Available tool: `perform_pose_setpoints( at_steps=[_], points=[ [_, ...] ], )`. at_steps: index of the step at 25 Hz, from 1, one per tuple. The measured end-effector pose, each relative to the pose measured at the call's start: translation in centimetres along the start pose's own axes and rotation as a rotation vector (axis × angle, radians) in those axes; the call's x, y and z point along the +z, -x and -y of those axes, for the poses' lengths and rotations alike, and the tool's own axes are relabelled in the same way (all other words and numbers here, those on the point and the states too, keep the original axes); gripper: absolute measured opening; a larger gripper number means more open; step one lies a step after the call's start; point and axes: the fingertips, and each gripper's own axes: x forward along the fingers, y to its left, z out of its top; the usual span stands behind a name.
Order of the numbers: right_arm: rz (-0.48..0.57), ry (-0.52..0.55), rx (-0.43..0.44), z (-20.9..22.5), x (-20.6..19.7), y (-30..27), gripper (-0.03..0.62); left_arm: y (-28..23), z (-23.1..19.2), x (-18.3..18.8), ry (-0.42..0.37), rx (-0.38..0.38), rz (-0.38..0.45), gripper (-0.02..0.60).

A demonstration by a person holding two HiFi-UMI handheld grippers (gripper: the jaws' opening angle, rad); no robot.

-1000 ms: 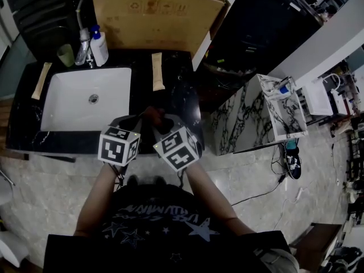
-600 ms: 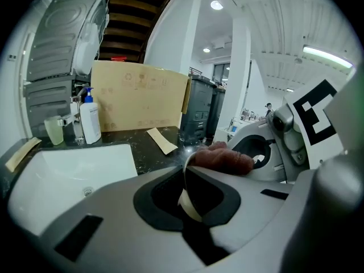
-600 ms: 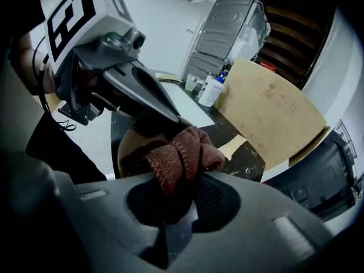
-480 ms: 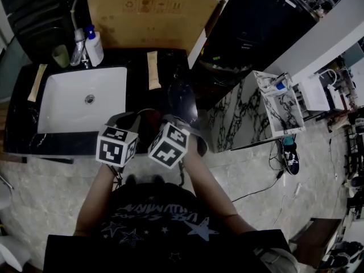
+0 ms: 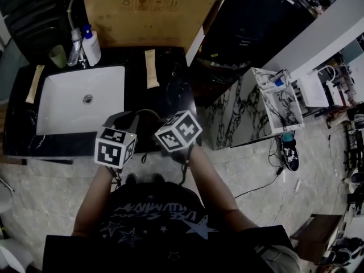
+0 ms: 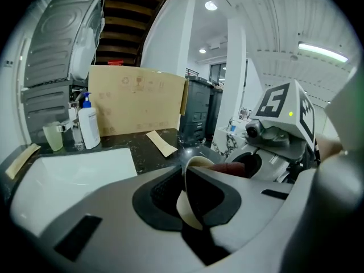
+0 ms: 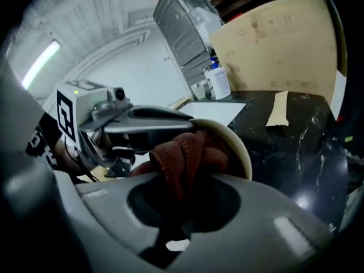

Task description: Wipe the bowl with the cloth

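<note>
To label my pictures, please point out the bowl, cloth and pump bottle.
bowl (image 7: pixel 244 155), right gripper view, on its cream rim.
cloth (image 7: pixel 182 155), right gripper view, on its red-brown folds.
pump bottle (image 6: pixel 89 128), left gripper view, on its white body.

We see a smooth, faintly glossy cream bowl (image 7: pixel 242 147) and a nubby rust-red cloth (image 7: pixel 182 152) of soft, looped fabric. The right tongs (image 7: pixel 182 203) are matt grey plastic. The black stone table (image 5: pixel 170 78) shines, veined white. The white sink (image 5: pixel 68 110) is glossy, and the brown cardboard box (image 5: pixel 142 16) is matt.
</note>
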Motion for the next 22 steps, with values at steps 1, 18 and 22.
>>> perform_pose_setpoints(
  at_steps=[1, 18, 22],
  points=[
    [0.042, -0.038, 0.022, -0.1, 0.5, 0.0, 0.049, 0.0, -0.1, 0.0, 0.005, 0.001, 0.003, 0.023],
    [0.457, -0.091, -0.119, 1.6, 5.4, 9.7, 0.051, 0.6, -5.9, 0.9, 0.137, 0.065, 0.073, 0.02],
    [0.475, -0.173, -0.134, 2.7, 3.8, 10.9, 0.051, 1.8, -7.8, 2.2, 0.218, 0.088, 0.146, 0.02]
  ],
)
